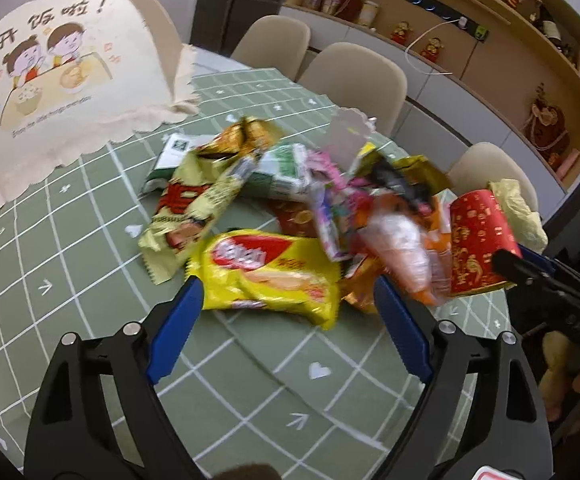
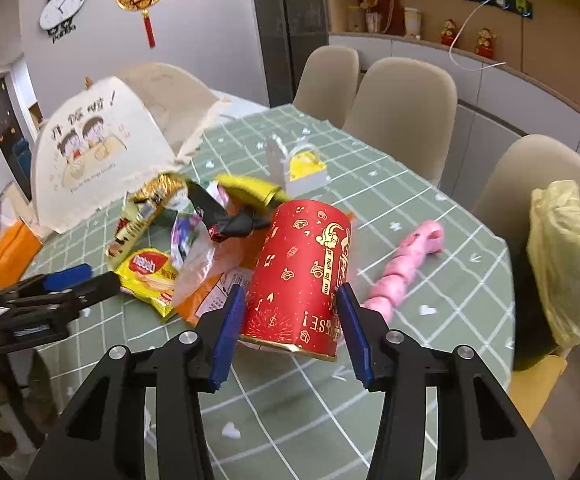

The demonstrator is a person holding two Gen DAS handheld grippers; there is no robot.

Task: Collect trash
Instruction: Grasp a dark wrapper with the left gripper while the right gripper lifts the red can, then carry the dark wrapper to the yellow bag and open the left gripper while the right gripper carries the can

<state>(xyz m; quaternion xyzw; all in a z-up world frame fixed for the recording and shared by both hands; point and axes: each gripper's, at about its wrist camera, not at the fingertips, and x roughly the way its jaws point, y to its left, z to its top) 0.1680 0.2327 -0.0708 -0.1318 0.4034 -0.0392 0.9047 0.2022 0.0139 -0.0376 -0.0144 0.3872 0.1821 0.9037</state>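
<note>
Left wrist view: my left tool (image 1: 286,304) stands open astride the yellow wrapper (image 1: 268,276), nearest the wrapper heap (image 1: 290,192); bare table (image 1: 70,280) lies left of it; right wrist view: my right tool (image 2: 290,312) brackets the red canister (image 2: 302,276), contact uncertain; heap just left, open cloth right.

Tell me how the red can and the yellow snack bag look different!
The red can is a stiff round tube with gold drawings; the yellow snack bag is a soft, crinkly packet with a red logo. The red can stands up, a bit tilted; the yellow snack bag lies flat. The red can sits between the right gripper's jaws; the yellow snack bag lies off to its side. Both are on the green checked tablecloth.
</note>
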